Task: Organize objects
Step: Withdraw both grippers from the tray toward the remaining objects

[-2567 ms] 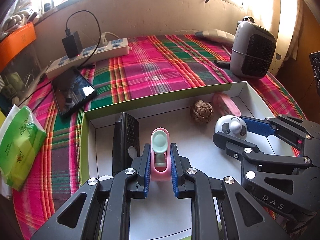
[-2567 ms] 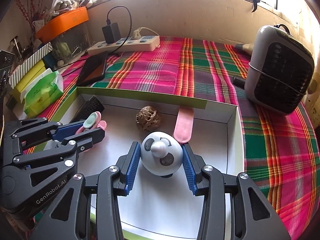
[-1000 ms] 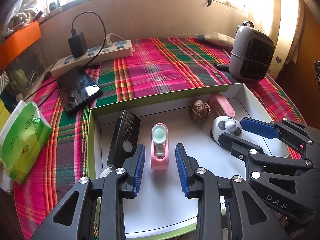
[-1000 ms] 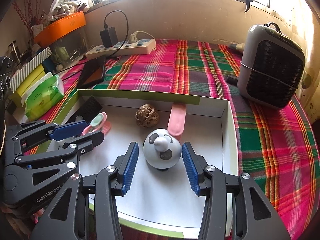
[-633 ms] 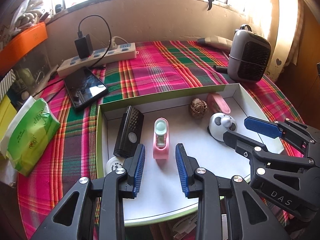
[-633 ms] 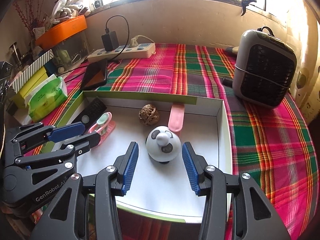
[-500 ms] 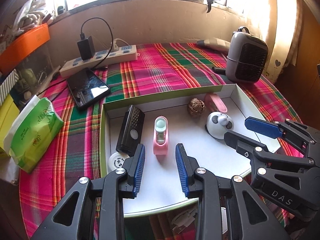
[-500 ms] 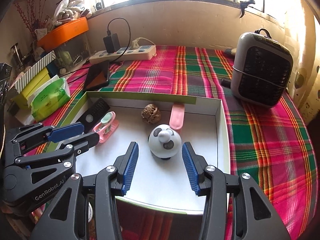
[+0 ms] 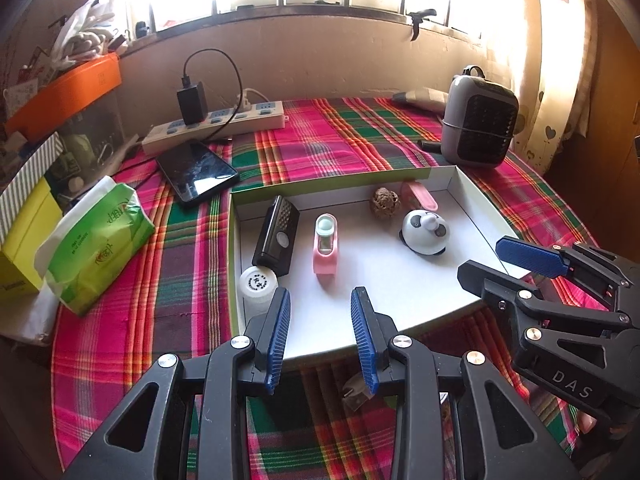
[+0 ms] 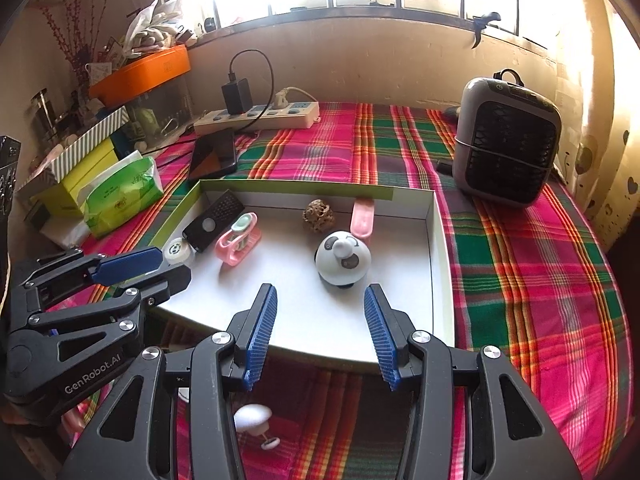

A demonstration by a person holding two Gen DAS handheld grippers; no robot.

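Blue-padded left claw (image 9: 320, 322): parted, empty | right claw (image 10: 318, 326): parted, empty

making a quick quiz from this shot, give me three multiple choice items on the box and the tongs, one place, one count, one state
1. Where is the panda bell?
A. inside the white box
B. on the plaid cloth
C. on the power strip

2. How many things lie in the box?
A. three
B. six
C. nine

3. How are the right tongs?
A. shut on the bell
B. shut on nothing
C. open and empty

Key: 1 A, it stands on the box floor. 2 B, bell, nut, pink strip, pink gadget, black remote, white cap. 3 C, the pads stand apart, short of the bell.
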